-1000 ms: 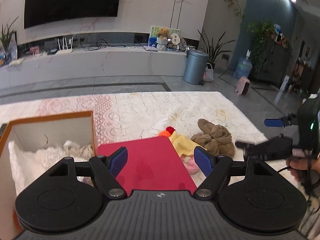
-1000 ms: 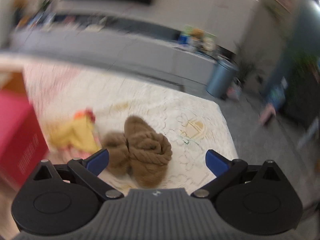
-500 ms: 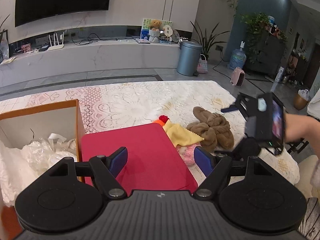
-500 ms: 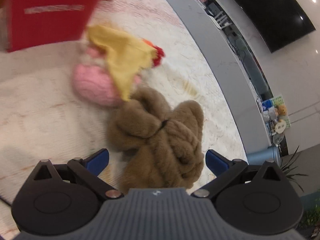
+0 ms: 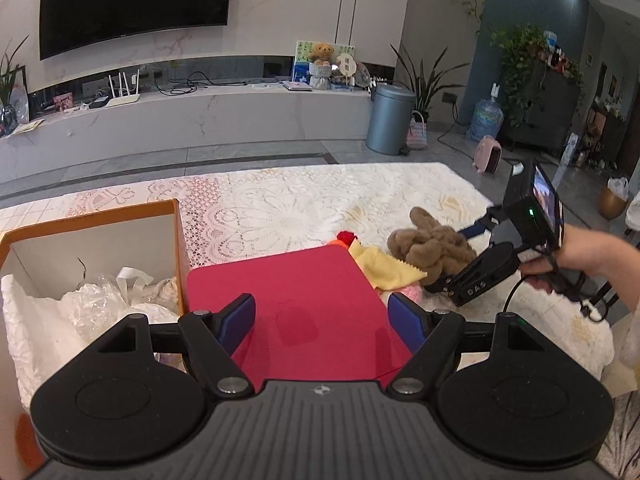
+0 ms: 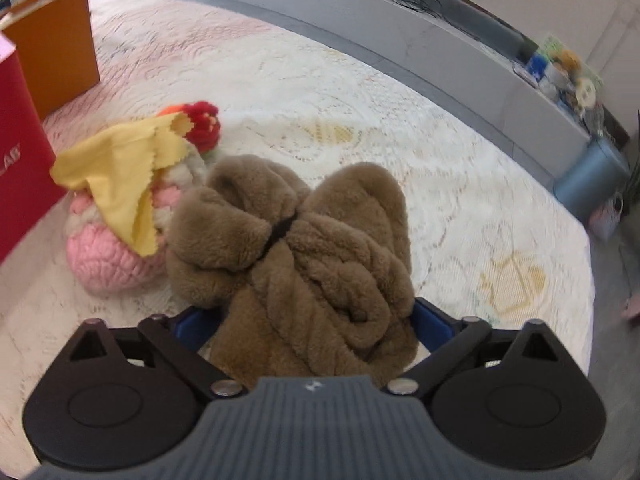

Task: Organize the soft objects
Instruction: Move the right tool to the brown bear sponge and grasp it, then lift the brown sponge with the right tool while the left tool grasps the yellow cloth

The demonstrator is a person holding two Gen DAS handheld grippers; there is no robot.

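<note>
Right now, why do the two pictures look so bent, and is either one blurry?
Left wrist view: sharp, fisheye bends the TV wall. Right wrist view: brown plush crisp, the far shelf and bin smeared and curved.

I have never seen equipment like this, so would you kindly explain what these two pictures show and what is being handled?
There is no robot here: a person holds one pair of tongs in each hand, each with a fisheye camera looking along its blue fingers. The left view shows the left tongs open and empty above a red box, beside an orange box holding white wrapping. It also shows the person's right hand carrying the other tool. The right view shows the right tongs around a brown plush bundle on the lace tablecloth; I cannot tell whether they grip it yet. Beside it lie a yellow cloth and a pink knitted toy.
</note>
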